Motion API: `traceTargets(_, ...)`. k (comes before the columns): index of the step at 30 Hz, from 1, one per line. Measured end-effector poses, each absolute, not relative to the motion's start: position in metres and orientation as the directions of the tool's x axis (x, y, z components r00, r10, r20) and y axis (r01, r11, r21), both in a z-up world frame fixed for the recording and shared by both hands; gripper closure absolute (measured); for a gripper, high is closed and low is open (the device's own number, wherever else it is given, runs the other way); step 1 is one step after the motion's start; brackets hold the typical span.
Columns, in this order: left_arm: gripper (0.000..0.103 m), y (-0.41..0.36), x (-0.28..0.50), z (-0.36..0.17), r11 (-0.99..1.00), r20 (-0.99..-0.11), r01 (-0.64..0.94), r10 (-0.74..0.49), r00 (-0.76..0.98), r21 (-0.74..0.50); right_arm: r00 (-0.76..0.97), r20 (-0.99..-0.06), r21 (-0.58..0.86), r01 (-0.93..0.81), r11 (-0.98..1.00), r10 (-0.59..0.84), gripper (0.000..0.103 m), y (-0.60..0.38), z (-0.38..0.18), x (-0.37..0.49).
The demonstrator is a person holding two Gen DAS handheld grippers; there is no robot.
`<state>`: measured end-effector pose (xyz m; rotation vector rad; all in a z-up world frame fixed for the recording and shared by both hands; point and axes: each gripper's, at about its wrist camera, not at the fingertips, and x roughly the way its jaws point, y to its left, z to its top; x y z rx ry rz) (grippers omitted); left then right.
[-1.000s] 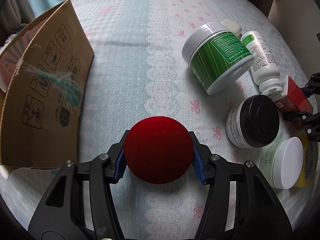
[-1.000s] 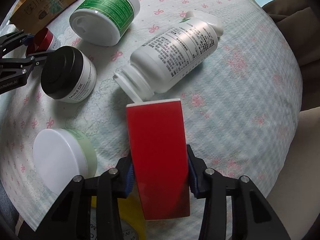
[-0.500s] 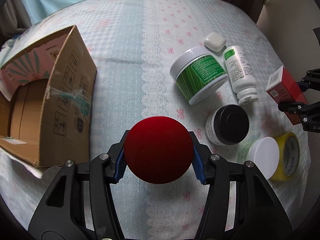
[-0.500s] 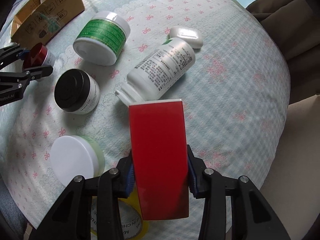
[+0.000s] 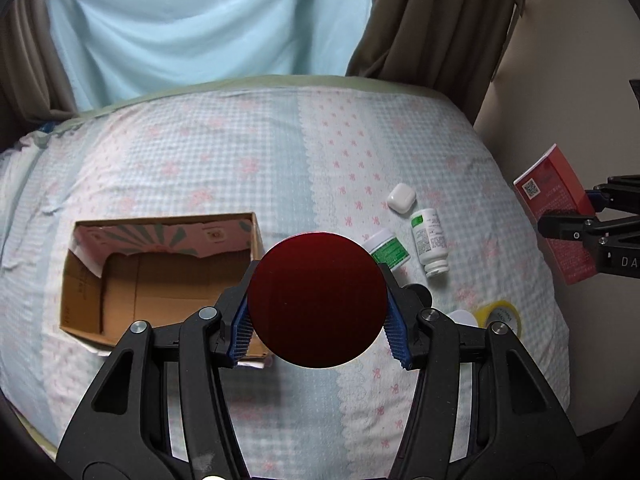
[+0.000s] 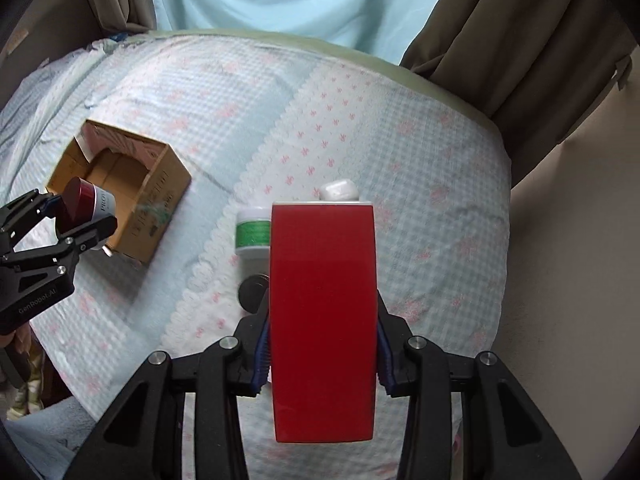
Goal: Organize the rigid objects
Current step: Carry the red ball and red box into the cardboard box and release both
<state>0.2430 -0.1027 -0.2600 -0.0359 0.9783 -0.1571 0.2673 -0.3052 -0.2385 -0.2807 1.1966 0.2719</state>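
Right now both grippers carry something high over the bed [image 5: 240, 168]. The left gripper [image 5: 318, 308] has its fingers clamped on the sides of a red-lidded jar [image 5: 318, 300], above the near edge of the open cardboard box [image 5: 160, 276]. The right gripper [image 6: 322, 344] has its fingers pressed on the long sides of a red carton [image 6: 322, 320]. The jar looks stiff and probably smooth, so a squeeze across its round wall suits it; the carton seems light and could dent, so hold its flat faces gently. Other jars and a bottle [image 5: 430, 242] lie below on the bed
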Motion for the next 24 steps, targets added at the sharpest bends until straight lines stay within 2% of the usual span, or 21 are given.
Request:
traceTargets(7, 0.052, -0.021, 0.24, -0.208, 0.989, -0.805, 0.105, -0.15, 0.574, -0.109, 0.378, -0.914, 0.029, -0.3, 0.954, 0.147, 0.064, -0.229, -0.183, 0.255)
traceTargets(12, 0.052, 0.042, 0.247, -0.202, 0.989, -0.808, 0.118, -0.141, 0.572, -0.089, 0.374, -0.905, 0.107, -0.261, 0.959, 0.203, 0.064, -0.169, -0.176, 0.26)
traceTargets(17, 0.052, 0.103, 0.261, -0.222, 0.99, -0.829, 0.116, -0.135, 0.543, -0.085, 0.346, -0.909, 0.161, -0.219, 0.962, 0.231, 0.064, -0.108, -0.197, 0.268)
traceTargets(24, 0.052, 0.166, 0.292, -0.282, 0.993, -0.885, 0.089, -0.108, 0.454, -0.076, 0.264, -0.928, 0.241, -0.114, 0.964, 0.263, 0.064, -0.049, -0.255, 0.291)
